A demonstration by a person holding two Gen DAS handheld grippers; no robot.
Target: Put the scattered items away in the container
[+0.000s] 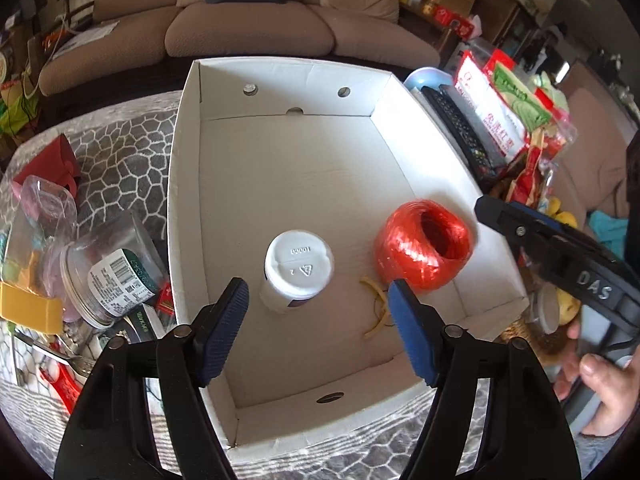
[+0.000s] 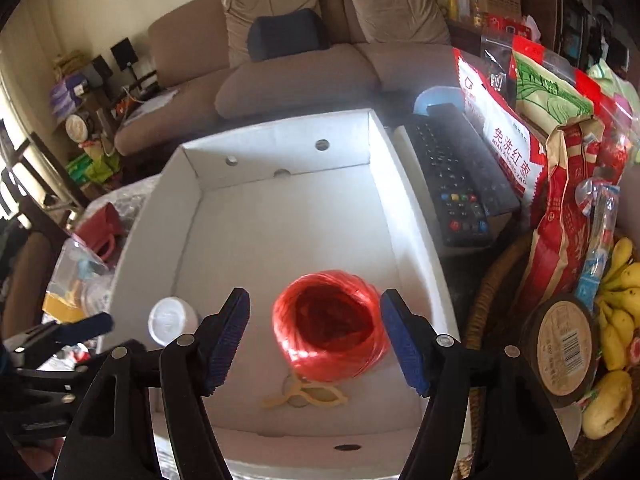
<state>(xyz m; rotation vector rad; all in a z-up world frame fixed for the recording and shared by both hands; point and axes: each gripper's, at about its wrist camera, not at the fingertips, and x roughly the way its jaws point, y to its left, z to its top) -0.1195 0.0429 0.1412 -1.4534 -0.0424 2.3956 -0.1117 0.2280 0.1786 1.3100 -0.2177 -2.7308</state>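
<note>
The white cardboard box (image 1: 280, 184) is already holding three things: a white plastic bottle (image 1: 298, 270) standing upside down, a ball of red plastic twine (image 1: 424, 244) and some yellow rubber bands (image 1: 376, 312). The left gripper (image 1: 318, 328) is hovering above the box with its fingers spread wide and holding nothing; the bottle is just ahead of the left finger, and the rubber bands are lying near the right finger (image 1: 412, 332). The right gripper (image 2: 316, 336) is also spread and empty, and the twine ball (image 2: 330, 326) is sitting between its two fingers, a little ahead of them, though I cannot tell if they are touching it.

Several risks are appearing from here. If the right fingers are lifting away while rubbing the twine, they could drag it or roll it against the box wall. The upturned bottle is standing on its narrow end, so a small knock from the left fingers could tip it. Outside the box, beyond the left finger, a glass jar (image 1: 108, 276) is lying on its side on the tabletop (image 1: 120, 160) among other clutter; it is round and smooth, so it may roll or slip when it is being pinched
</note>
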